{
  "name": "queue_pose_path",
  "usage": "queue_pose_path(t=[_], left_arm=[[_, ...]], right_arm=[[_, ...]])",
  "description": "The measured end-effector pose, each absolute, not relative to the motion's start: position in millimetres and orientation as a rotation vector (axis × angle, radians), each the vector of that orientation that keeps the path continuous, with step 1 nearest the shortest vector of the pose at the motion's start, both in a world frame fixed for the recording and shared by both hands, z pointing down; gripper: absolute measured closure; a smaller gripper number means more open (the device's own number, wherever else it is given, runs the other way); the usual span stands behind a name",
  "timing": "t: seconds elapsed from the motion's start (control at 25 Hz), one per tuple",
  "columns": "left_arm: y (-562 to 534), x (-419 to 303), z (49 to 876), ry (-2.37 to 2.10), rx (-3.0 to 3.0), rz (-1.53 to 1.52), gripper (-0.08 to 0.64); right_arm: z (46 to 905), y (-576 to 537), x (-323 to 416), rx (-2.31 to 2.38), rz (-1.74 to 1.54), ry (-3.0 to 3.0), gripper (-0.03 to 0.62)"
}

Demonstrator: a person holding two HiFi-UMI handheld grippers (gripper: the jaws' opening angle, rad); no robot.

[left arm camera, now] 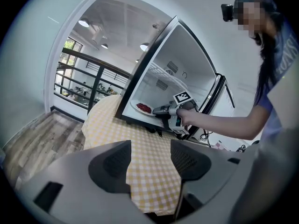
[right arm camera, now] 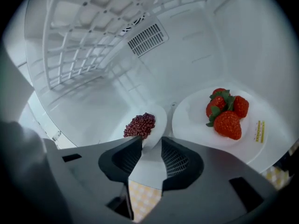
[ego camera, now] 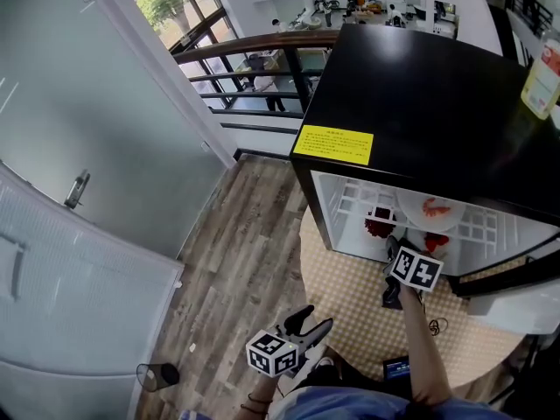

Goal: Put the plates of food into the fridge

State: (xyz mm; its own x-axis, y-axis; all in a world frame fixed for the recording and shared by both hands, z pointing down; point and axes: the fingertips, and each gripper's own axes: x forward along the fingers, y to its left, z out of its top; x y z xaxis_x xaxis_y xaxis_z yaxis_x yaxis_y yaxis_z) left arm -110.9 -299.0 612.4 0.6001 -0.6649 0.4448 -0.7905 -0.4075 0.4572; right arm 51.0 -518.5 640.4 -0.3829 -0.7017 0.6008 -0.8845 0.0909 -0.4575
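Observation:
A black mini fridge (ego camera: 420, 103) stands open on a table with a yellow checked cloth (ego camera: 350, 287). On its white floor lie a small plate of dark red beans (right arm camera: 140, 125) and, to the right, a plate of strawberries (right arm camera: 226, 118). My right gripper (right arm camera: 152, 148) reaches into the fridge. The bean plate's near rim lies between its jaws, which stand apart and do not press on it. The head view shows this gripper (ego camera: 391, 245) by the bean plate (ego camera: 380, 227). My left gripper (left arm camera: 150, 160) hangs open and empty in front of the table, low in the head view (ego camera: 302, 326).
A white wire shelf (right arm camera: 79, 41) spans the fridge above the plates. The fridge door (ego camera: 516, 304) stands open at the right. A bottle (ego camera: 542, 77) stands on the fridge top. A railing (ego camera: 254, 59) and a glass door (ego camera: 79, 191) border the wooden floor (ego camera: 236, 261) at the left.

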Motion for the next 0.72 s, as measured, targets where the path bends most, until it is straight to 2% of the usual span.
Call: queue_pose_path(t=[0.12,0.16,0.52,0.72], left_arm=[[-298,-114,609,-1.161,2.185,0.240,0.290],[-298,-115,608,-1.165,2.187,0.235,0.290],[-297,-112,590,-1.176,2.232,0.204,0.290],[-292,-107,578,-1.135,2.284,0.192,0.291]], right_arm=[[641,-512,45,1.549,1.009,-2.120,0.391],[639,-511,44,1.541,0.959,-2.116,0.383],[609,-484,44,1.515,0.980,-2.234,0.390],[588,-443,30,1.399,0.960,-2.320,0.453]])
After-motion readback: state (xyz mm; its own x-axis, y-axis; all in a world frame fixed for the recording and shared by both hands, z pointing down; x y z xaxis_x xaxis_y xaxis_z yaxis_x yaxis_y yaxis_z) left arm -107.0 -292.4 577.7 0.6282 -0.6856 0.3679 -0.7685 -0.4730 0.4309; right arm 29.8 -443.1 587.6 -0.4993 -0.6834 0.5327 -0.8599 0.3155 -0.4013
